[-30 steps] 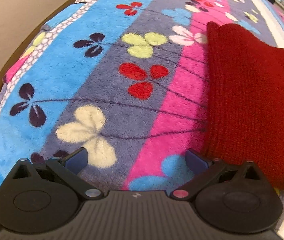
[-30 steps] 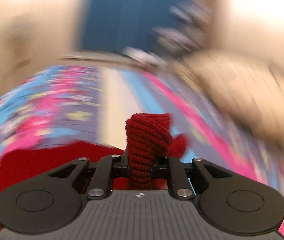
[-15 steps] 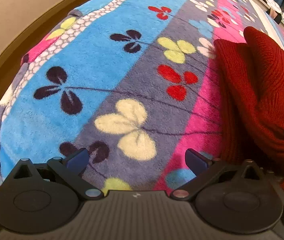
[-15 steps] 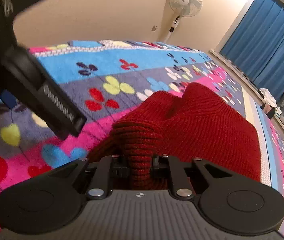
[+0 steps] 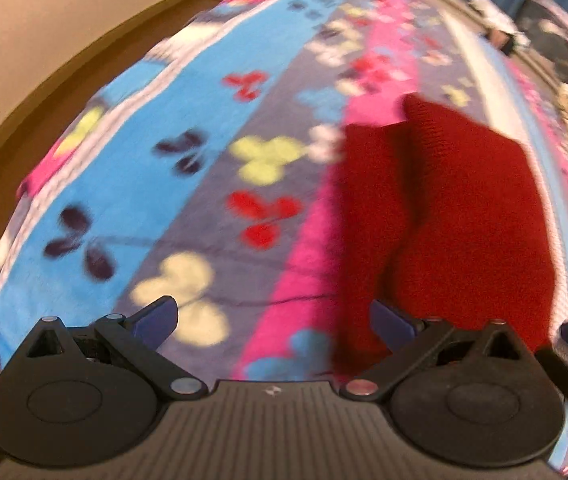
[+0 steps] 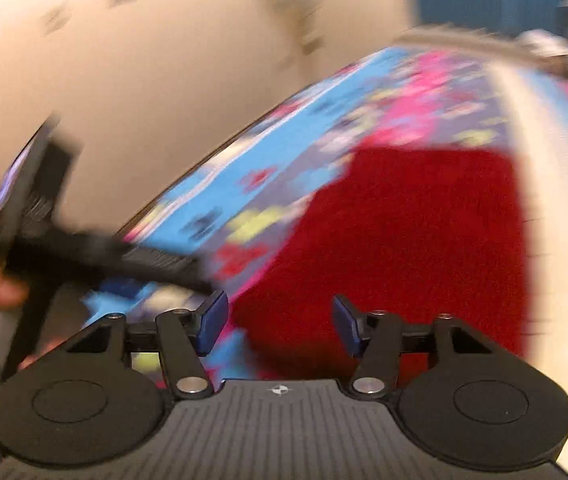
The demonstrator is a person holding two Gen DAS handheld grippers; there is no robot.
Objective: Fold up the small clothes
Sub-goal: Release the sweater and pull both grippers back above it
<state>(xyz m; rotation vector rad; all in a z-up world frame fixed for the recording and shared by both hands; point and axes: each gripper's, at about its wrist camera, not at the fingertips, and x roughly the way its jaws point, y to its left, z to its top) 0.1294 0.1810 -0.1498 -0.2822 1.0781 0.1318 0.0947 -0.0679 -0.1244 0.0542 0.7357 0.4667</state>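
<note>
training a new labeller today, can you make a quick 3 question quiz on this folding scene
1. True or false: the right gripper is clamped on the red knit garment.
2. Which gripper has nothing between its fingers? A) left only B) right only C) both
3. What surface does the garment lie on?

Key
1. False. Its jaws are opening and stand clear of the knit, which lies on the bed beyond them.
2. C. The left gripper is wide open over the blanket, and the right one's fingers are empty too.
3. A floral fleece blanket with blue, grey and pink stripes.
</note>
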